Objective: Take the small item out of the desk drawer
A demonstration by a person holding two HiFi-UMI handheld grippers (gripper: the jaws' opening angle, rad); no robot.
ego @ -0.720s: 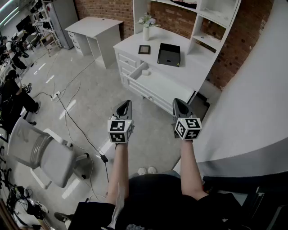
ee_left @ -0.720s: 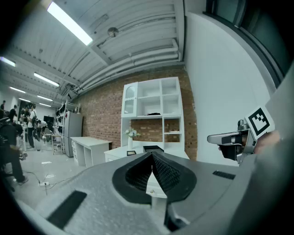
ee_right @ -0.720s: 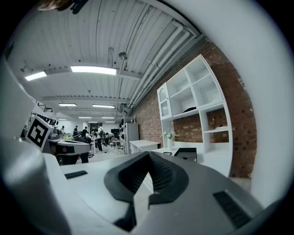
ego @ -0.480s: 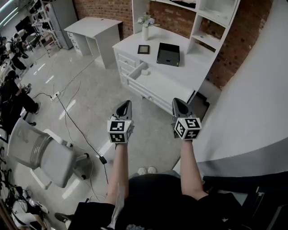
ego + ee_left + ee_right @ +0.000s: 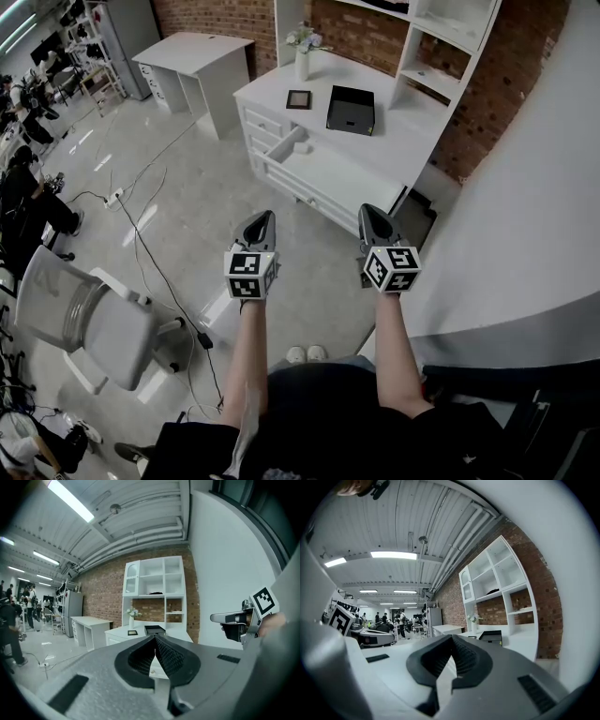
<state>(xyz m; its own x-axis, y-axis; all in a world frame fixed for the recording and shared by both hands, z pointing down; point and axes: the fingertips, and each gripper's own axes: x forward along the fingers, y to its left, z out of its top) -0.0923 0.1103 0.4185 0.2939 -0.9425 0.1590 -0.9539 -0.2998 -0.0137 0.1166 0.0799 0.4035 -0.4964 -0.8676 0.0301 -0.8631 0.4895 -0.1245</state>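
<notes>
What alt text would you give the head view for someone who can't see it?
Seen from above, a person holds a left claw and a right claw, both shut and empty, short of a white desk. One drawer stands open; a black box, frame and vase sit on top.

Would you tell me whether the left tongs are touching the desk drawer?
Apart: head view shows the left tongs over the floor, short of the drawer.

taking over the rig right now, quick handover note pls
Left gripper: shut, empty.
Right gripper: shut, empty.
Both are held over the floor, short of the desk.
One drawer in the desk's front stands pulled out; its contents can't be made out.
Done: nothing taken out yet.
Left: step up, reach into the drawer, grasp the small item, lift it out.
</notes>
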